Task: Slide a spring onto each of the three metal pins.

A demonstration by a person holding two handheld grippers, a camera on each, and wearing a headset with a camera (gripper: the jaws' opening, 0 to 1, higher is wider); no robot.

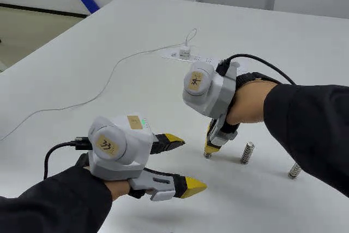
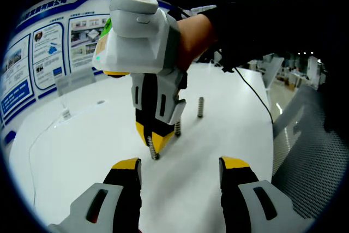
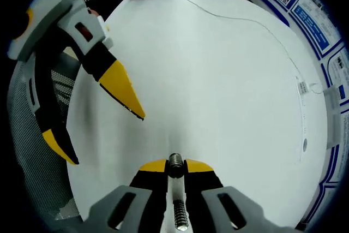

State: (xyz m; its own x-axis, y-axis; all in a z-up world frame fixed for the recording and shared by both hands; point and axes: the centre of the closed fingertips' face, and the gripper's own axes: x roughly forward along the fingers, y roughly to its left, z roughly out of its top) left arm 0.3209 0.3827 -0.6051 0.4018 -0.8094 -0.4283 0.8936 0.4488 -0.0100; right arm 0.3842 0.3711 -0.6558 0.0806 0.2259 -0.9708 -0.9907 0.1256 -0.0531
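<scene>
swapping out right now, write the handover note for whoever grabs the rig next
Left claw: open, holding nothing, low over the table.
Right claw: shut on a spring, pointing down with its tips at the table.
A second spring and a third spring stand upright further right in the head view, apart from each other.
Done: those two look seated, though the coils hide any pin.
Left: probably seat the held spring, let go, check all three.

Stickers and wall posters are too blurred to read.
</scene>
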